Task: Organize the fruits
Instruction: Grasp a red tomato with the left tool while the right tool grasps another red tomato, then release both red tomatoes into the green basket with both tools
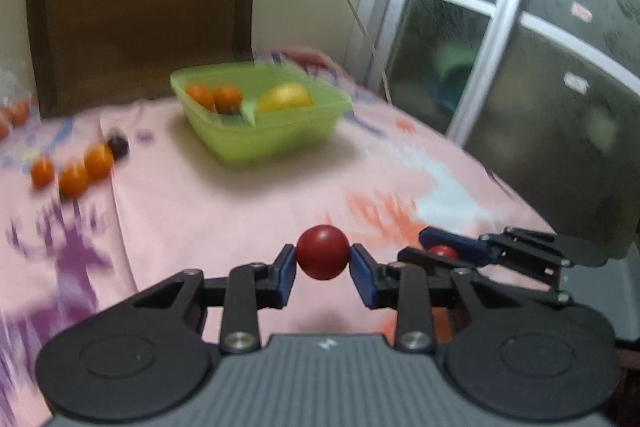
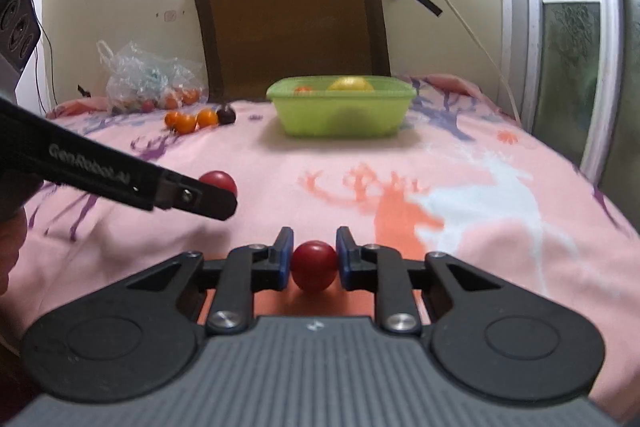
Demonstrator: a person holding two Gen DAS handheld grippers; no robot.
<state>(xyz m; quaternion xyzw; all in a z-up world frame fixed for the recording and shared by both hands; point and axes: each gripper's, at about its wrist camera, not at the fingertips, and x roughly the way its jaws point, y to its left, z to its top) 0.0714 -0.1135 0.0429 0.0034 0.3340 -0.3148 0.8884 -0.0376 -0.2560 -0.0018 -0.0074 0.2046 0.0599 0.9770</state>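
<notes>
Right wrist view reads "GenRobot.AI"; both grippers' jaws each clamp a red fruit (image 2: 313, 266).

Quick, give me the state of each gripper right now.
Left gripper: shut on a red round fruit.
Right gripper: shut on a second red fruit.

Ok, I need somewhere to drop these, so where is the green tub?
The green tub sits at the far middle of the pink cloth before the brown cushion, with loose orange fruits to its left.
</notes>
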